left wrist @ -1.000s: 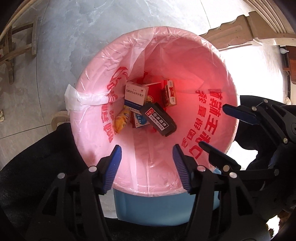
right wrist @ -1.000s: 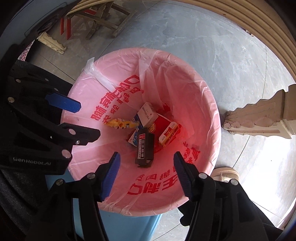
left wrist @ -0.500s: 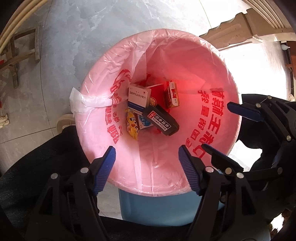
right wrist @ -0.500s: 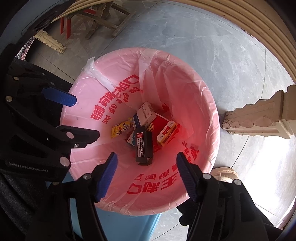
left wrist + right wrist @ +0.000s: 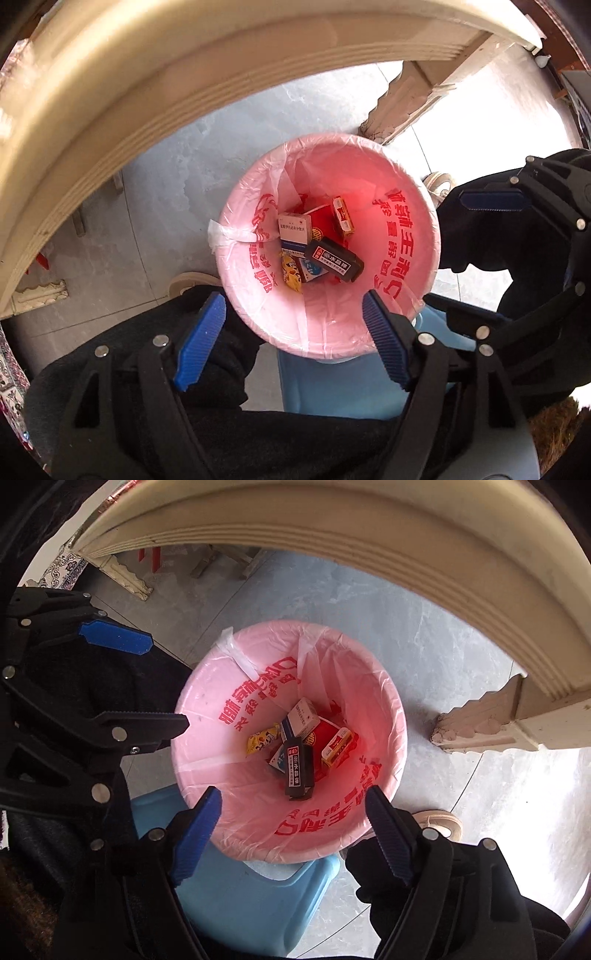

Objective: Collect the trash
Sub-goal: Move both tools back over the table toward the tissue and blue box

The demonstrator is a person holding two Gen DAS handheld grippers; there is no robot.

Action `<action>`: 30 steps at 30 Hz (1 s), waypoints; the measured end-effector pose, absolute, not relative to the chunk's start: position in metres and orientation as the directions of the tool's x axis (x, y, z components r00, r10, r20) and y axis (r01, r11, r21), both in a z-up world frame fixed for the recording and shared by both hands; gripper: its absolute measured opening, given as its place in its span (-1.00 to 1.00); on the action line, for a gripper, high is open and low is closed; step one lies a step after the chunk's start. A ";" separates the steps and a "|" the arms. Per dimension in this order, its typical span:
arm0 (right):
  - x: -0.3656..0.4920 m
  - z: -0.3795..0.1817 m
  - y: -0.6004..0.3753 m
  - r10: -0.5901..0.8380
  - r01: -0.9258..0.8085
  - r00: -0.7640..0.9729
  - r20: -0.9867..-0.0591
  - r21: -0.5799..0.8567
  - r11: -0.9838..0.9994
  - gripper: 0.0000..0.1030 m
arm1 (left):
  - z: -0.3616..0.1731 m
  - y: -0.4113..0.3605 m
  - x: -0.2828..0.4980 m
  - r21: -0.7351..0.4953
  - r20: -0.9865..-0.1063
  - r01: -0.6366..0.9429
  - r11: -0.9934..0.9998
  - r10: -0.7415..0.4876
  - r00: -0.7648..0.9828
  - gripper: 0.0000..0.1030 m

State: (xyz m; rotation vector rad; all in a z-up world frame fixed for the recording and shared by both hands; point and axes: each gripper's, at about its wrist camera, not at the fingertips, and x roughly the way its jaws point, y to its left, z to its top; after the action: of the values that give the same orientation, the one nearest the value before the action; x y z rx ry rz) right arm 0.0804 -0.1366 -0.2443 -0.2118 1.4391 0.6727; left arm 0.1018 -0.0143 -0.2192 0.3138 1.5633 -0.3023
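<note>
A blue bin lined with a pink bag stands on the floor below both grippers. Inside lie a black box, a white box, a red-and-yellow box and a yellow wrapper. My left gripper is open and empty, high above the bin's near rim. My right gripper is open and empty too, above the near rim. Each gripper shows at the side of the other's view.
A cream table edge arcs over the top of both views. Its carved leg stands beside the bin. Grey floor tiles surround the bin. A shoe is next to it.
Both grippers have risen well above the bin, which looks smaller now. The table edge has come into view. The yellow wrapper slid down to the bin's bottom.
</note>
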 end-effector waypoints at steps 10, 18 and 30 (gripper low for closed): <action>0.142 -0.039 -0.179 0.456 -0.620 0.244 -0.856 0.223 0.752 0.76 | -0.053 -0.002 0.134 0.095 -0.980 0.486 0.869 -0.004 0.200 0.57; 0.240 0.091 -0.185 0.521 -0.680 0.375 -0.767 0.155 0.717 0.84 | 0.051 0.002 0.206 0.118 -0.966 0.546 0.829 -0.031 0.255 0.68; 0.372 0.116 -0.168 0.510 -0.680 0.419 -0.752 0.112 0.724 0.85 | 0.067 -0.023 0.271 0.120 -0.970 0.703 0.701 -0.068 0.234 0.69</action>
State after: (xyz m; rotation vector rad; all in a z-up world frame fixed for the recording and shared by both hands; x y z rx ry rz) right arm 0.3718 -0.1678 0.1163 -0.2234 0.8571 0.7540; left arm 0.2709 -0.0228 0.0670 0.6234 1.2324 -0.5786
